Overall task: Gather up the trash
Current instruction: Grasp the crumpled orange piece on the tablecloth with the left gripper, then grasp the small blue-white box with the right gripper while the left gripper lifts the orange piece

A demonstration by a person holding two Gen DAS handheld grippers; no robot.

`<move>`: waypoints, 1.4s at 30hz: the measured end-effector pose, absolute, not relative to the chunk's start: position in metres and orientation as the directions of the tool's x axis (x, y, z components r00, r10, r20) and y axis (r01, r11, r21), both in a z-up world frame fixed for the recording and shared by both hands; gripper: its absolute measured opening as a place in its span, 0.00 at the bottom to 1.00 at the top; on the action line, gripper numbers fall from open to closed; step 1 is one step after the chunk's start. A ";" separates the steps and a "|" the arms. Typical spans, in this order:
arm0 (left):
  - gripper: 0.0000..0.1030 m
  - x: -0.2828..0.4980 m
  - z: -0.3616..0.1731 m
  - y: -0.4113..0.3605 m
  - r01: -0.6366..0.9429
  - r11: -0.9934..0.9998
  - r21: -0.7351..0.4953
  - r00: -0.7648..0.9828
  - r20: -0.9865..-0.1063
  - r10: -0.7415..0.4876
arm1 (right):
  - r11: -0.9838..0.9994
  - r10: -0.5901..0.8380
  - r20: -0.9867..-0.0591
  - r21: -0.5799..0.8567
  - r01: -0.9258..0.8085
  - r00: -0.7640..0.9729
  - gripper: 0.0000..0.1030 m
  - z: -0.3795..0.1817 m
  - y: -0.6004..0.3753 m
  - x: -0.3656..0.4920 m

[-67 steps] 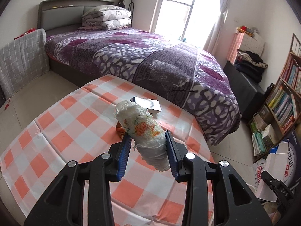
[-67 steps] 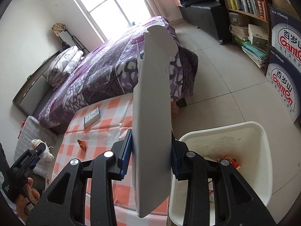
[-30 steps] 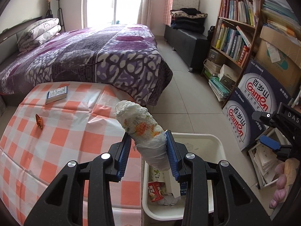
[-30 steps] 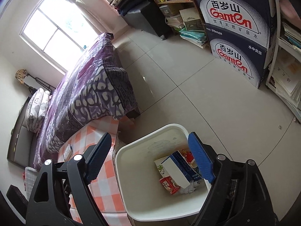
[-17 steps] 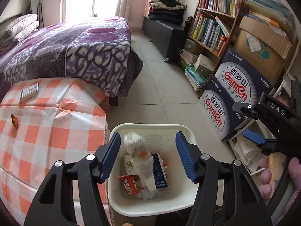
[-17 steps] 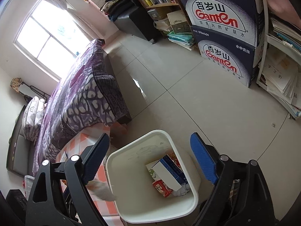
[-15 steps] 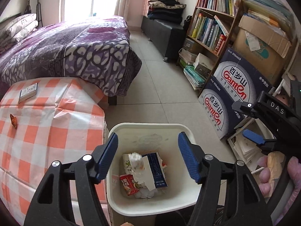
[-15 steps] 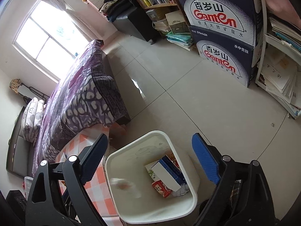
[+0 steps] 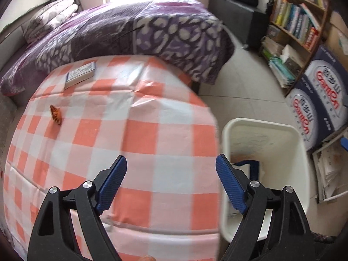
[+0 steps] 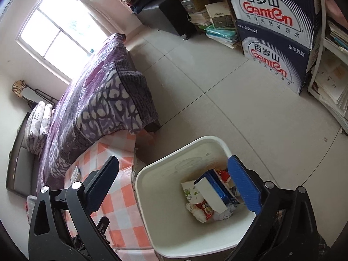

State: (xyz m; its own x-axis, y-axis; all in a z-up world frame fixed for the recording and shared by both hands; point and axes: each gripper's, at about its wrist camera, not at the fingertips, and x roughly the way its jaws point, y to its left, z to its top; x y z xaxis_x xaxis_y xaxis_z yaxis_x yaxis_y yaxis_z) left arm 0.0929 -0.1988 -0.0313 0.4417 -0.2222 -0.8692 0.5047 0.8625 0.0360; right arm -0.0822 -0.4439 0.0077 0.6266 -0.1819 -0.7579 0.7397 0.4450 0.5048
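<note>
My left gripper (image 9: 171, 182) is open and empty above the near edge of the orange-and-white checked table (image 9: 130, 130). A small orange scrap (image 9: 56, 114) and a flat white-and-blue box (image 9: 80, 75) lie on the table's far left. The white trash bin (image 9: 302, 152) stands on the floor right of the table. My right gripper (image 10: 174, 184) is open and empty over the white trash bin (image 10: 152, 195), which holds a blue-and-white carton (image 10: 214, 192), a red wrapper (image 10: 203, 208) and crumpled paper.
A bed with a purple patterned cover (image 9: 141, 26) lies beyond the table. Stacked blue water cartons (image 10: 276, 32) and a bookshelf (image 9: 298, 19) stand at the right. Grey tiled floor (image 10: 228, 100) lies between bed and cartons.
My left gripper opened and dropped the crumpled wrapper into the bin, then swung left back over the table. My right gripper let go of the white carton earlier and stays open over the bin.
</note>
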 end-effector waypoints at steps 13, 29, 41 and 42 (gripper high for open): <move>0.70 0.277 -0.062 -0.035 0.026 0.999 0.045 0.499 -0.866 0.026 | 0.587 -0.100 -0.807 0.425 0.689 0.582 0.93 -0.002 -0.386 0.008; 0.28 0.320 -0.082 0.000 0.266 0.958 -0.111 0.426 -0.878 -0.220 | 0.971 -0.069 -0.740 0.105 0.216 0.669 0.93 -0.004 -0.278 0.170; 0.28 0.327 -0.085 0.084 0.300 0.921 -0.250 0.431 -0.825 -0.365 | 0.715 0.085 -0.873 -0.282 -0.640 0.480 0.93 -0.059 -0.122 0.391; 0.28 0.328 -0.086 0.086 0.301 0.916 -0.266 0.427 -0.821 -0.379 | 0.698 0.079 -0.880 -0.286 -0.657 0.467 0.92 -0.063 -0.119 0.396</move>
